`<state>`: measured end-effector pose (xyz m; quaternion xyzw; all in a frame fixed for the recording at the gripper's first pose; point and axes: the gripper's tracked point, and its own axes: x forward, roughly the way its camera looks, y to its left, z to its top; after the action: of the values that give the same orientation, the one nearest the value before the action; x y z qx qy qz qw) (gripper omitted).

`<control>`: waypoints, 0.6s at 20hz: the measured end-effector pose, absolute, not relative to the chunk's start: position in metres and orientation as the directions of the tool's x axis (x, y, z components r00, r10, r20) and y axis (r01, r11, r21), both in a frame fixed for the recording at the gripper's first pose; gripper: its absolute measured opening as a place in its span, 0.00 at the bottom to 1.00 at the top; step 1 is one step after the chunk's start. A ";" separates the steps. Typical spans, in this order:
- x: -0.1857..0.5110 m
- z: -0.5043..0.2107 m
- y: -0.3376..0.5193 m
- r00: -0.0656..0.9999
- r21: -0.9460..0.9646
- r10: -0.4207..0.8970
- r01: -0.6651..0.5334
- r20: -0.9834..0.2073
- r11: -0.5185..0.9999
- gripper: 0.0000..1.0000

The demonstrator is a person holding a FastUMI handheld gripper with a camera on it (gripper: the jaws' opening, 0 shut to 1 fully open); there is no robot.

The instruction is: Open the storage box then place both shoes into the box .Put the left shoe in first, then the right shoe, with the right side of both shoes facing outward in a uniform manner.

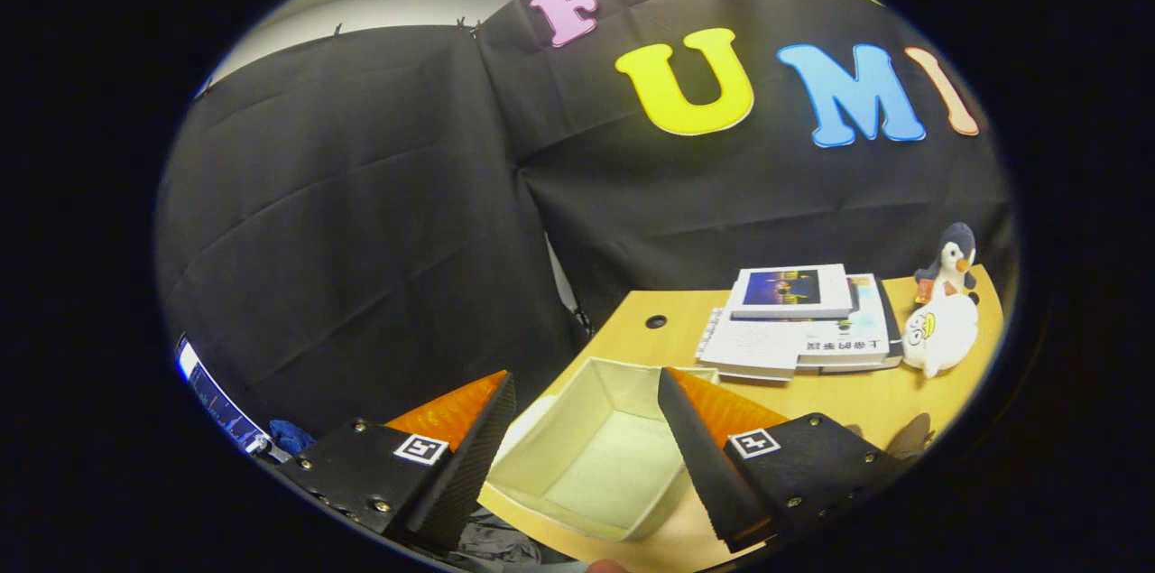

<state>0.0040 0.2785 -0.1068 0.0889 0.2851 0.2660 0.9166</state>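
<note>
Your gripper [586, 415] sits nearest the lens, low in the frame. Its two fingers are spread wide apart, and nothing is held between them. Each finger carries a small square marker tag on its upper face. The left finger [469, 456] hangs off the table edge, over dark cloth at the bottom of the frame. The right finger [699, 456] reaches over the table.

Between the fingers, and just ahead of them, you have the storage box [595, 456]. It is a pale, cream-coloured open tray, with its inner walls and floor in plain sight. Nothing lies inside it. It rests on the wooden table [839, 402] at the near left corner, its near wall close to the table's edge. The right finger overlaps the box's right wall in the picture; you cannot tell whether it touches.

Beyond the box, toward the right of the frame, a stack of books [799, 320] lies flat on the table. Just right of the stack stands a small penguin toy [952, 262], with a white round plush [938, 334] just below it. A small dark round hole [656, 321] shows in the tabletop left of the books. At the lower left of the frame, a lit screen edge [212, 397] shows against the black cloth.
</note>
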 end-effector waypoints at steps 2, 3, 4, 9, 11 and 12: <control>0.008 -0.117 0.251 0.720 0.272 0.493 -0.412 -0.488 0.870 0.97; 0.009 -0.119 0.239 0.735 0.249 0.471 -0.400 -0.487 0.882 0.97; 0.010 -0.122 0.226 0.747 0.228 0.450 -0.388 -0.490 0.893 0.97; 0.011 -0.155 0.166 0.769 0.173 0.356 -0.312 -0.532 0.934 0.98; 0.012 -0.171 0.142 0.776 0.142 0.311 -0.280 -0.550 0.950 0.98; 0.011 -0.181 0.131 0.776 0.129 0.290 -0.265 -0.560 0.956 0.98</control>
<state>0.0112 0.1312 -0.1808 0.0213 0.3005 0.1472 0.9421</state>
